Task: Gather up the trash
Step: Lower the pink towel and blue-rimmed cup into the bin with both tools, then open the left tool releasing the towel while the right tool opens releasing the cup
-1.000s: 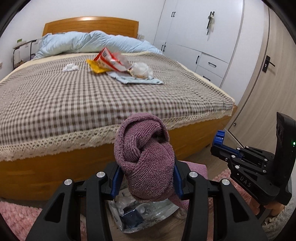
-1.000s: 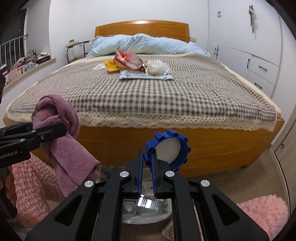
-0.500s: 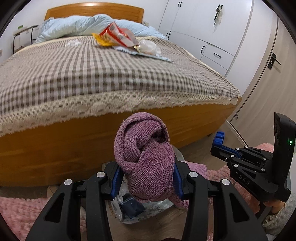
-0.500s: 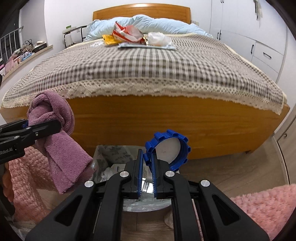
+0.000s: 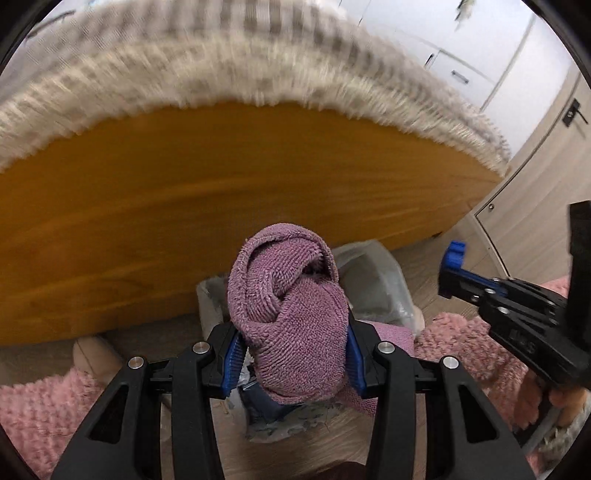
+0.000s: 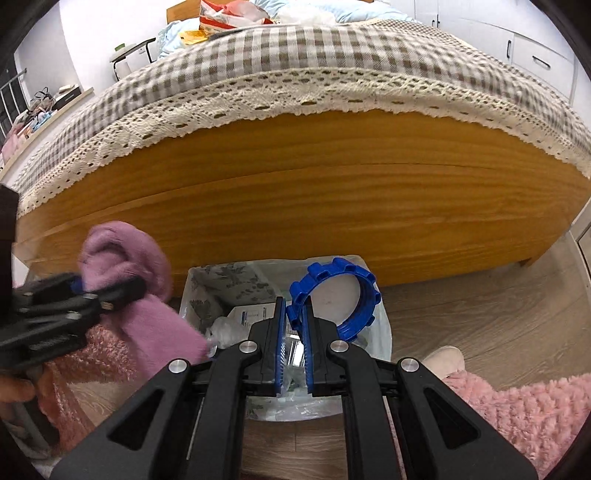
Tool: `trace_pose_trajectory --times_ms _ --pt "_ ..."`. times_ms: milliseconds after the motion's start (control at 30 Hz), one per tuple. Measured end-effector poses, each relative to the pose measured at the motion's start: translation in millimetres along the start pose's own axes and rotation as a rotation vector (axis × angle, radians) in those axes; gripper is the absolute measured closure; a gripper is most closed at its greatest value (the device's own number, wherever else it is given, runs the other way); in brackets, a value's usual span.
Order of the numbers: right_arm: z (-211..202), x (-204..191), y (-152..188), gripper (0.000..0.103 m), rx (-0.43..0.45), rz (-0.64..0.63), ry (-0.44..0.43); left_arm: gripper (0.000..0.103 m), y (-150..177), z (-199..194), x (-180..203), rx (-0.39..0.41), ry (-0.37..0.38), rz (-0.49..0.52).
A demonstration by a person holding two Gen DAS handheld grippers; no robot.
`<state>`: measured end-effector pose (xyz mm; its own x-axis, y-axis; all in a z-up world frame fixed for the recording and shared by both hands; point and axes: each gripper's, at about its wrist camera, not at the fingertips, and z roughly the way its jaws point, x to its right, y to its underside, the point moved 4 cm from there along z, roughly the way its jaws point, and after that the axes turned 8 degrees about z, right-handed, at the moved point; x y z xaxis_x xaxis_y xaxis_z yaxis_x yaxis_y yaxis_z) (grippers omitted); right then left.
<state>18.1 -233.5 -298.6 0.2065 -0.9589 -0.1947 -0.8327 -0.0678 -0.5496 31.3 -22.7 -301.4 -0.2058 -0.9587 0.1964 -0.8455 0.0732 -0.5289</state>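
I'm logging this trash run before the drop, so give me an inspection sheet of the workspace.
Surface: wood floor, pink rugs either side.
Job's things: lined trash bin at the bed's foot, holding packaging; purple towel; blue ring; wrappers on the bed.
Clutter: slipper beside the bin.
Grippers: left hand-held gripper shut on the purple towel; right hand-held gripper shut on the blue ring, over the bin.
Cables: nothing seen.
Surroundings: wooden bed, checked cover, white wardrobe.
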Motion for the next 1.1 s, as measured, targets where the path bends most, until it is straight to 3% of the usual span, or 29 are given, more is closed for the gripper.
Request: trace_pose_trajectory --times_ms 300,467,567,633,800,1100 --pt "14.5 13.1 1.8 0.094 -0.034 0.019 0.027 0.059 0.4 40.8 -6.0 -0.093 -0.029 -0.004" --pt "17.4 14.4 0.9 0.094 -0.040 0.021 0.039 0.050 2.1 51.5 -13.3 -0.129 0.005 -0.074" --pt "19.6 14.5 -0.7 0.094 -0.041 0.021 0.044 0.039 1.5 46.8 -20.1 -0.114 -0.002 -0.114" --pt "25.0 13.7 0.4 0.094 -0.043 0.019 0.047 0.028 1.1 42.4 -24.5 -0.104 -0.023 -0.127" --pt "26.4 6.1 1.7 0.094 -0.043 0.002 0.051 0.013 5.3 38.5 -35.2 -0.120 -0.106 -0.159" --pt "33.9 -0.1 1.9 0.094 -0.056 -0.019 0.053 0.008 7.2 35.7 -37.1 -0.102 -0.126 -0.169"
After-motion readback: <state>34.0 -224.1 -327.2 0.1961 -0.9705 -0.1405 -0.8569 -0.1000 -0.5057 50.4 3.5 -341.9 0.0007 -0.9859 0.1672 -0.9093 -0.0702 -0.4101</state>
